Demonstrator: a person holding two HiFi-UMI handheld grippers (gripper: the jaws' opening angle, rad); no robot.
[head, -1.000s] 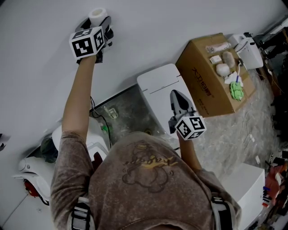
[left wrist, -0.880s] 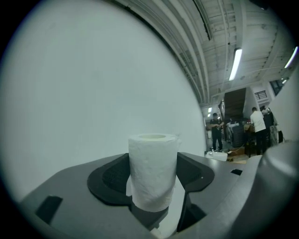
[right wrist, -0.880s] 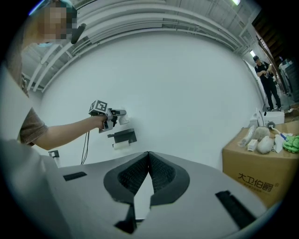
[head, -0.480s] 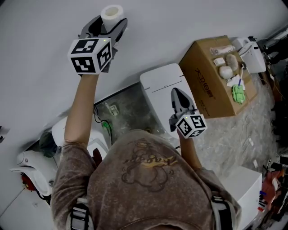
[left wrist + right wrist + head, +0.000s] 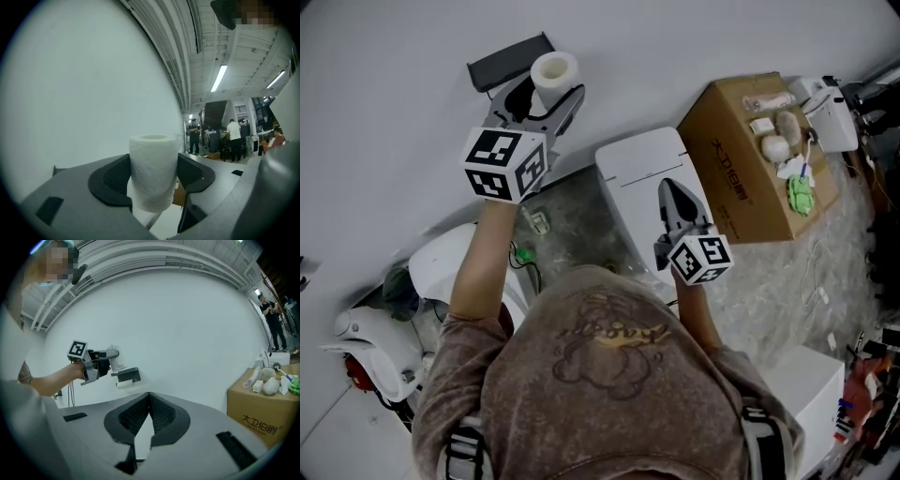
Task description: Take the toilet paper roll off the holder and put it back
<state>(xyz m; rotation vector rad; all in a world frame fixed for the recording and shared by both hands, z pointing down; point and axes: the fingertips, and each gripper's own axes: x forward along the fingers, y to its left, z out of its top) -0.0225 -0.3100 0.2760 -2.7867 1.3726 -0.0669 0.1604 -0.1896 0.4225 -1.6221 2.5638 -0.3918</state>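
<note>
Toilet paper roll (image 5: 554, 78) upright, off the wall holder (image 5: 511, 58) but just beside it. Clamped by its sides in the left tongs (image 5: 154, 180), spread wide around it. Probably removal done. Next: lining the core up with the holder, then sliding it on. Right tongs (image 5: 149, 401) pressed shut, holding nothing.

Mottled brown T-shirt (image 5: 609, 375) (bear print); left hand-held gripper (image 5: 549, 91) and right hand-held gripper (image 5: 669, 188) carry black-and-white marker cubes (image 5: 506, 164).
</note>
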